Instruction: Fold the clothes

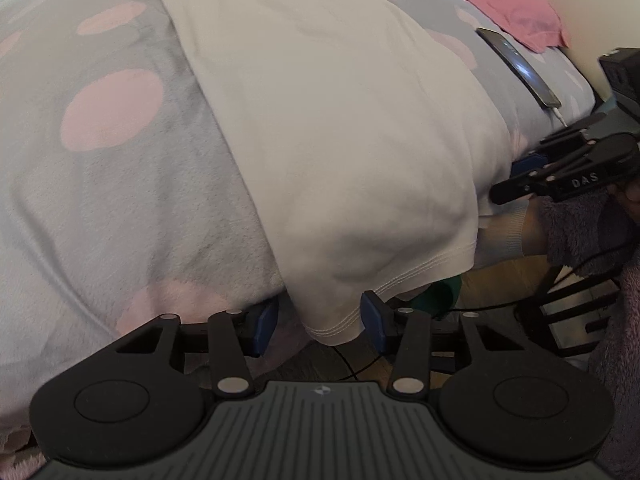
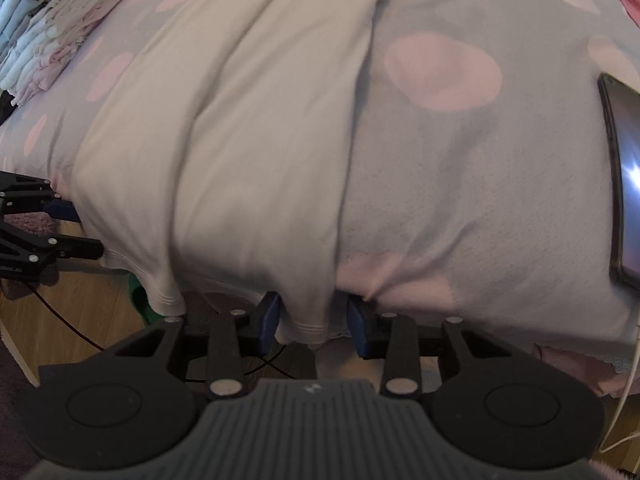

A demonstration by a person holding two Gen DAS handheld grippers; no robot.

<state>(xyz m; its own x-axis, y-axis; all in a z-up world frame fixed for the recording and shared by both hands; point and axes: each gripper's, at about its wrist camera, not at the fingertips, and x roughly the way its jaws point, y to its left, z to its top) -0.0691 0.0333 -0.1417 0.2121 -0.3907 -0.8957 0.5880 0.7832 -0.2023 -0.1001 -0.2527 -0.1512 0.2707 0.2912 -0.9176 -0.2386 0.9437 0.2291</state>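
A: Left claw (image 1: 320, 326)?
B: Partly open, blue pads (image 1: 265, 326) apart. A hem corner of the white garment (image 1: 328, 128) hangs between them, pads not pressing on it. Nothing held.
A: Right claw (image 2: 316, 326)?
B: Same. Partly open, the other hem corner drooping between its pads (image 2: 269, 324), no grip visible.
A: Where's the garment?
B: Straight ahead of both claws, spread lengthwise on the bed blanket (image 1: 100, 160), grey with pink dots. Its hem hangs over the bed edge, right at the claw tips.
A: Other stuff?
B: Phone (image 2: 624, 176) on the blanket, to the right of the right claw, cable attached. Stack of folded clothes (image 2: 52, 28) far ahead-left of the right claw. Pink cloth (image 1: 500, 0) far ahead-right of the left claw. Wooden floor (image 2: 60, 312) below both claws, a black cable on it.
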